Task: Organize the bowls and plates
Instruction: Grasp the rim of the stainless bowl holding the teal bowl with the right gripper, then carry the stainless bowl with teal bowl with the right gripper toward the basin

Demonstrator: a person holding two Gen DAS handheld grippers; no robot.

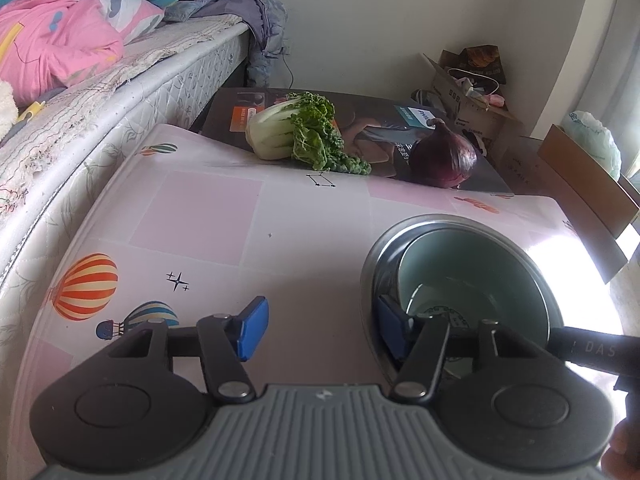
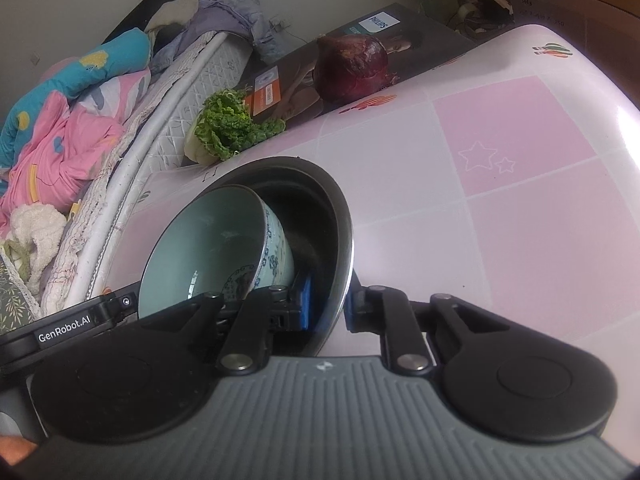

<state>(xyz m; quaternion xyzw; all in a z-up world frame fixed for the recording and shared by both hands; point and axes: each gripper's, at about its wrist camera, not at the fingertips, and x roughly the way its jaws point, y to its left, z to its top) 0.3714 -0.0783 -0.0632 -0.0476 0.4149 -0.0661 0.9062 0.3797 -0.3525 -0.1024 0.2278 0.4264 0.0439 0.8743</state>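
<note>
**Right wrist view: metal bowl pinched at its rim**

The right gripper (image 2: 327, 309) clamps the steel bowl's (image 2: 344, 224) rim; a celadon bowl (image 2: 200, 248) leans inside. The left gripper (image 1: 316, 330) stands parted, one pad inside the steel bowl, on the balloon-print tablecloth (image 1: 208, 216).

Your right gripper's fingers (image 2: 306, 304) hide the ceramic bowl (image 2: 208, 248) base; metal bowl (image 2: 320, 200) near rim hidden too.

I note the ceramic bowl (image 2: 208, 248) tilted inside the metal bowl (image 2: 344, 240) on the worktop (image 1: 248, 240). Behind: cabbage (image 1: 296, 132) left of onion (image 1: 444, 156), both on a box (image 1: 372, 120). Bed (image 1: 120, 92) lies left.
</note>
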